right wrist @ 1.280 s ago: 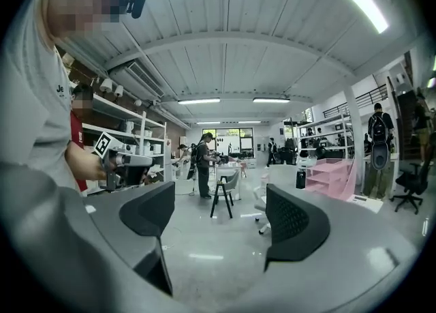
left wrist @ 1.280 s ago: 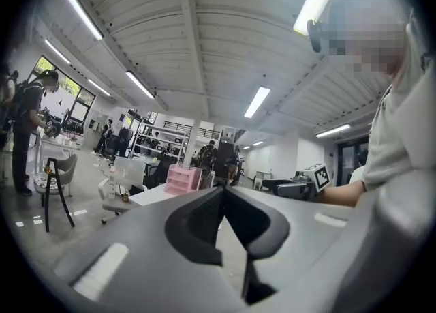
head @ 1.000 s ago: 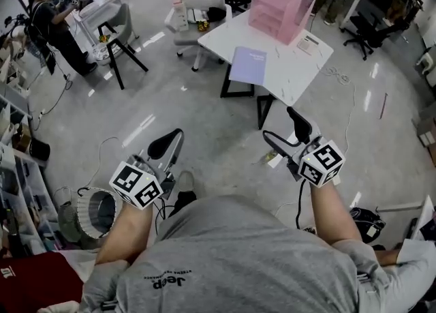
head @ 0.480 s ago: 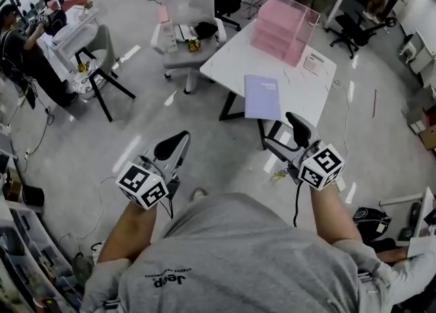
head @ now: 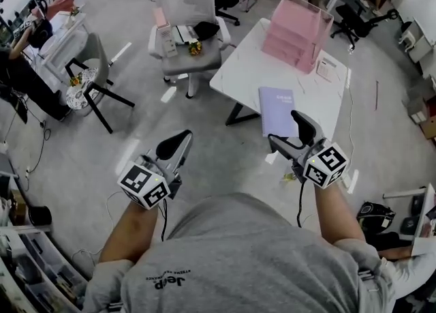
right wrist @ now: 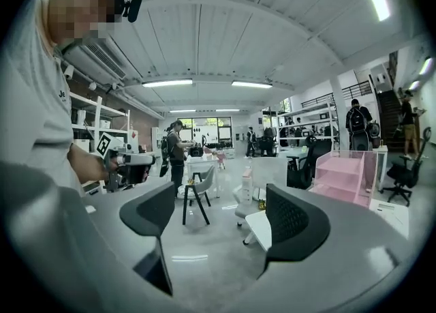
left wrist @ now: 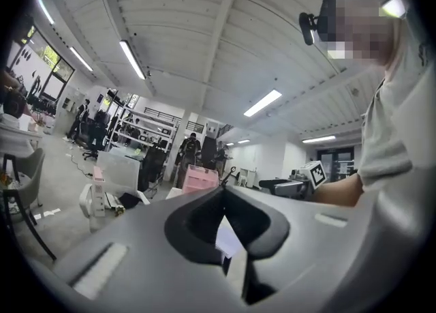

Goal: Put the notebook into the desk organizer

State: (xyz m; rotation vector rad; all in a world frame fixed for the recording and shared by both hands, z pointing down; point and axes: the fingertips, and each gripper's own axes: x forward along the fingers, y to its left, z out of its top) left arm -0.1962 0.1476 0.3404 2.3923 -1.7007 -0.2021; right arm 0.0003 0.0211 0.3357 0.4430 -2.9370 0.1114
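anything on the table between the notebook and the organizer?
Nothing visible. The notebook lies flat near the table's front edge and the pink organizer stands at the far edge, with bare tabletop between them. A small card lies beside the organizer, off the direct line.

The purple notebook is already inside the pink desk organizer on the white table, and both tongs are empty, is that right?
Not quite. The head view shows the notebook lying flat on the white table, outside the pink desk organizer, not inside it. The rest holds: the left tongs and the right tongs hold nothing.
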